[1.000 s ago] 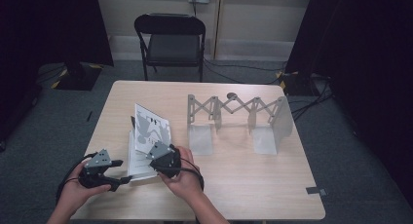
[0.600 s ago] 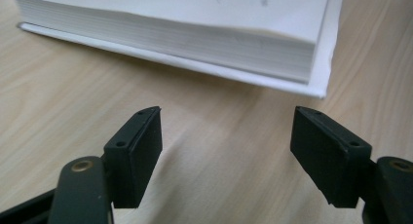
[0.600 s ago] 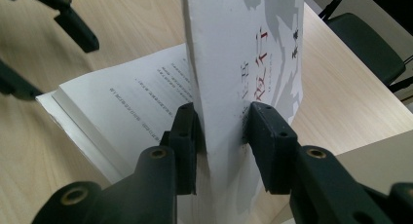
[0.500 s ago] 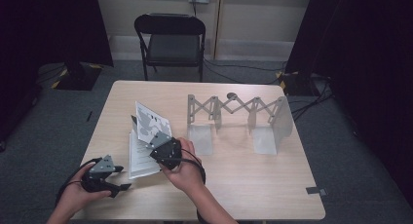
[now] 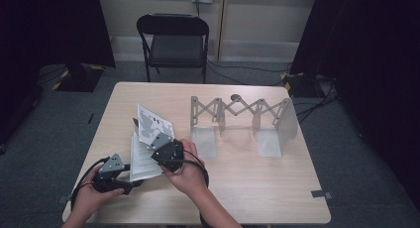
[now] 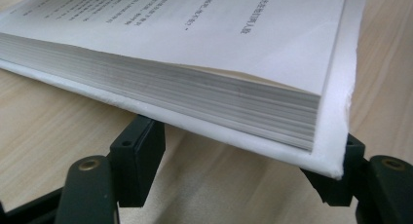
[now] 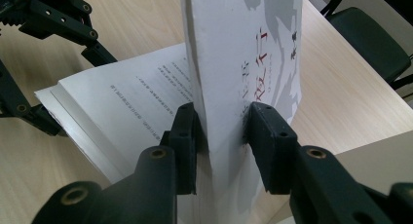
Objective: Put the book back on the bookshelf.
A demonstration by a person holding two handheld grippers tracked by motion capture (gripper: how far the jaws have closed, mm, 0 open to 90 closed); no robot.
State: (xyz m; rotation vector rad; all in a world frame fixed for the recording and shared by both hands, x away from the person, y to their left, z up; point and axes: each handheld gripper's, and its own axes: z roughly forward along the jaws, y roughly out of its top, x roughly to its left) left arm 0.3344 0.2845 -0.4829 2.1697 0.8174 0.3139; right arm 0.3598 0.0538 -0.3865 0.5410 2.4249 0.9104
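A thick white book (image 5: 143, 162) lies open on the wooden table (image 5: 257, 188). Its front cover (image 5: 151, 123) stands lifted, and my right gripper (image 5: 156, 140) is shut on it. In the right gripper view both pads (image 7: 187, 136) press the cover (image 7: 253, 53), which bears red characters. My left gripper (image 5: 131, 174) sits at the book's near left corner. In the left gripper view the page block (image 6: 204, 83) hangs over the jaws, and my left gripper (image 6: 241, 151) is open. Its jaws have just been closing, with the book's corner between them.
A grey folding metal rack (image 5: 237, 116) stands on the table to the right of the book. A black chair (image 5: 173, 39) stands behind the table's far edge. Cables trail from both grippers across the near left of the table.
My left gripper has slid a little to the right, up to the book's near corner. The right gripper keeps the cover raised in about the same place.
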